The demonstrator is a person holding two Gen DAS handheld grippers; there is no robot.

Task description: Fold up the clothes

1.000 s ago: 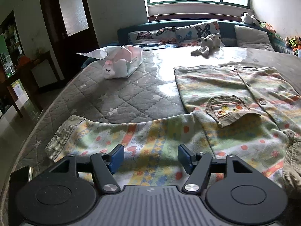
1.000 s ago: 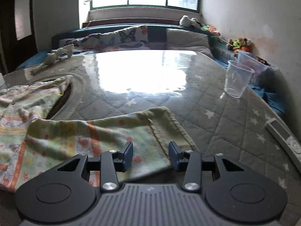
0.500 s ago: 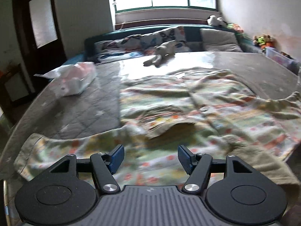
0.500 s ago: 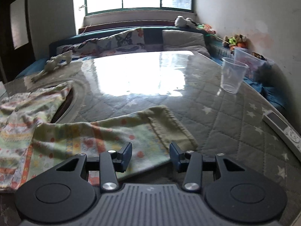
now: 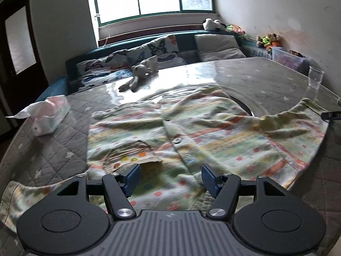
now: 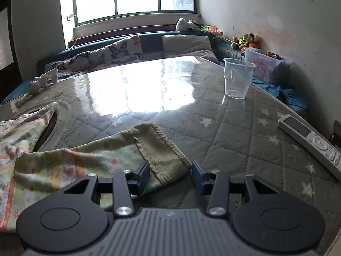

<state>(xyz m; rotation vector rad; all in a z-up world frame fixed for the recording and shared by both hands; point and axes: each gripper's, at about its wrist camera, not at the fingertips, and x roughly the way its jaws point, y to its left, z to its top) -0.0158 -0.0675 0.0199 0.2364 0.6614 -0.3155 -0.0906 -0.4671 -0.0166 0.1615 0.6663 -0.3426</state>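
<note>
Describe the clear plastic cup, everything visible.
The plastic cup is clear, thin-walled and ribbed, tapering to its base, and looks empty. It stands upright on the glossy quilted table cover, toward the far right edge, apart from the patterned shirt and the remote. Nothing touches it but the cover.

Left gripper [image 5: 170, 178]: matte black housing, two round raised discs at outer corners, grey ribbed panel at centre marked with small star-like emblem. Black linkage arms pinned by silver screws, smaller silver screws seen near finger bases. Fingertips [image 5: 132, 177] faced with blue pads. Right gripper [image 6: 170, 175]: same build seen, black body, grey ribbed centre, silver pivots, blue pads [image 6: 198, 173]. No sleeve or cable visible.
</note>
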